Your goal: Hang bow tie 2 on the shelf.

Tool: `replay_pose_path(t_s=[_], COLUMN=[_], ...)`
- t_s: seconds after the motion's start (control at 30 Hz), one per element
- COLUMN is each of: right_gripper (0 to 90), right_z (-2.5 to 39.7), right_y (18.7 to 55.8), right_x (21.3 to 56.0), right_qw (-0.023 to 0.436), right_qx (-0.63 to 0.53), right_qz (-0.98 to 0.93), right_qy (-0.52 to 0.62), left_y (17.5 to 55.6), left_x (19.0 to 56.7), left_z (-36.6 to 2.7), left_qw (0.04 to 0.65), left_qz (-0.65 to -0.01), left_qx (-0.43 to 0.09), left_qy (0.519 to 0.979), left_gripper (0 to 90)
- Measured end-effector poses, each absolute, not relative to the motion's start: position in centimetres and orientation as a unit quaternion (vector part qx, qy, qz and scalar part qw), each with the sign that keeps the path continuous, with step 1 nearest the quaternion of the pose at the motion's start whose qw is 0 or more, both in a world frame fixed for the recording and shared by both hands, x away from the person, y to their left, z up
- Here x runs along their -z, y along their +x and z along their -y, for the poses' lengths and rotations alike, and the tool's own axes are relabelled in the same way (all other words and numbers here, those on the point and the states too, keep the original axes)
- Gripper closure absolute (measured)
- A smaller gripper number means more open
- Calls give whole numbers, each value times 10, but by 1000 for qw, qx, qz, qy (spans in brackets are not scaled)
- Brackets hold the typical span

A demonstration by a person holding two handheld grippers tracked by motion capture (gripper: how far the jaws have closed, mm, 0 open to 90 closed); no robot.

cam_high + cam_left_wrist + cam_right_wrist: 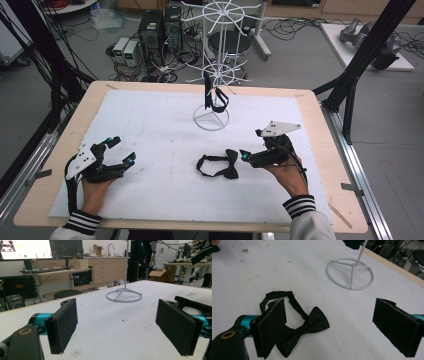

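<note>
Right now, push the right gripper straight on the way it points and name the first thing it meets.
Probably the black bow tie: the right gripper, jaws open, points at it lying flat on the table, just ahead. Depth is unclear.

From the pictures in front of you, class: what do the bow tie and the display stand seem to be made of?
Bow tie: black fabric, probably satin-like, with soft folds and a faint sheen; its strap lies limp. Display stand: thin wire or rod, likely metal painted matte white, judging by its slim rigid ring base and spokes.
</note>
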State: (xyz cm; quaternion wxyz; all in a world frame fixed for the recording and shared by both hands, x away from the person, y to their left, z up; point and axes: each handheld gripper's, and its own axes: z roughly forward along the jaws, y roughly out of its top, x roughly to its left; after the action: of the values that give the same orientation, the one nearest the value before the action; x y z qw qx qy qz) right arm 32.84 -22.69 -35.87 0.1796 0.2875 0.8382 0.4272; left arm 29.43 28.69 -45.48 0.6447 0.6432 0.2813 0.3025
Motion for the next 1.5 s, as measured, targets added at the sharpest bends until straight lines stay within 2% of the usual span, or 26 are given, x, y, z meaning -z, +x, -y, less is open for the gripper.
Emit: replay_pose_path(t_s=[0.9, 1.03, 1.5], right_gripper=[110, 110, 111], right_z=[193, 189, 171], right_y=[353, 354, 360], right_x=[385, 386, 402], right_qw=[103, 106, 74], right_qx=[-322, -314, -259], right_qz=[-889, -893, -909], right_qy=[308, 304, 317], left_y=[294, 294, 294], left_x=[455, 455, 455], left_z=[-287, -287, -287], left_qw=[645, 645, 645], left_qz=[-284, -284, -283], left_qx=[-302, -302, -302], left_qy=[642, 642, 643], left_gripper=[182, 183, 183])
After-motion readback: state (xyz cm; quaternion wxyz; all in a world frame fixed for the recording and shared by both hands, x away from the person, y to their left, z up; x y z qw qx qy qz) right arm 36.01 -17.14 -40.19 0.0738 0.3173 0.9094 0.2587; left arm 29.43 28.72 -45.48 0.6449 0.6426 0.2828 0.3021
